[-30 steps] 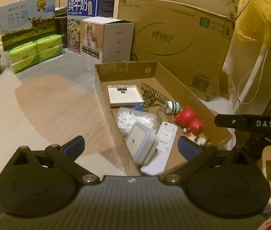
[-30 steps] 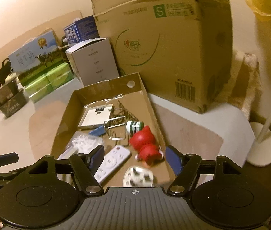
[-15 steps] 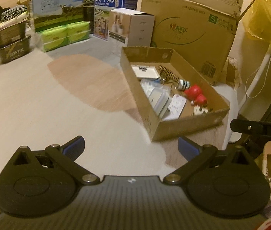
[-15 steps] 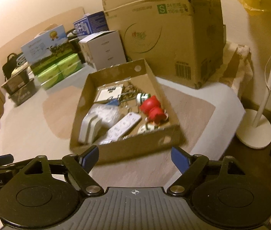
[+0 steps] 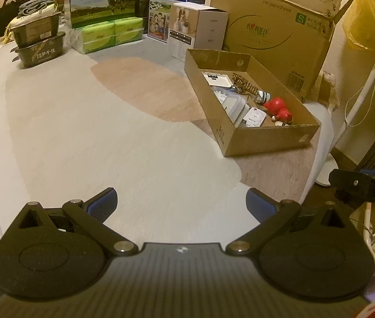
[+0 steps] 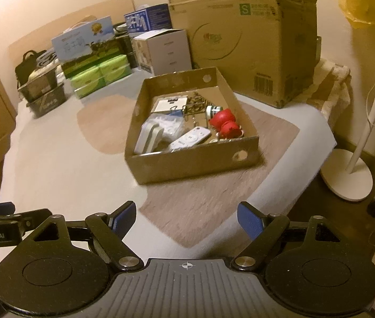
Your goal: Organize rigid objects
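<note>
Two tools are hovering low over the pale bed cover (image 5: pixel 86 137), both with fingers spread wide apart and holding nothing. Left tool (image 5: pixel 181 204) is pointing across the bare cover, while right tool (image 6: pixel 186 218) is facing the shallow cardboard box (image 6: pixel 187 163), which is sitting well apart from both, on the brownish patch of the cover near the bed's far corner. Rigid objects are lying gathered inside that box: a red toy (image 6: pixel 225 122), a white remote (image 6: pixel 190 139), a grey-white device (image 6: pixel 149 137) leaning against the left wall, a white flat card (image 6: pixel 168 105) and a brown wire piece (image 6: pixel 195 103) toward the back. Collecting them in one open tray is probably keeping them from scattering on the soft cover. A large carton (image 6: pixel 243 42) and milk cases (image 5: pixel 102 2) are standing behind. Judging by nothing loose lying outside the box, the sorting is looking finished or nearly so, with both tools standing clear of it.
</note>
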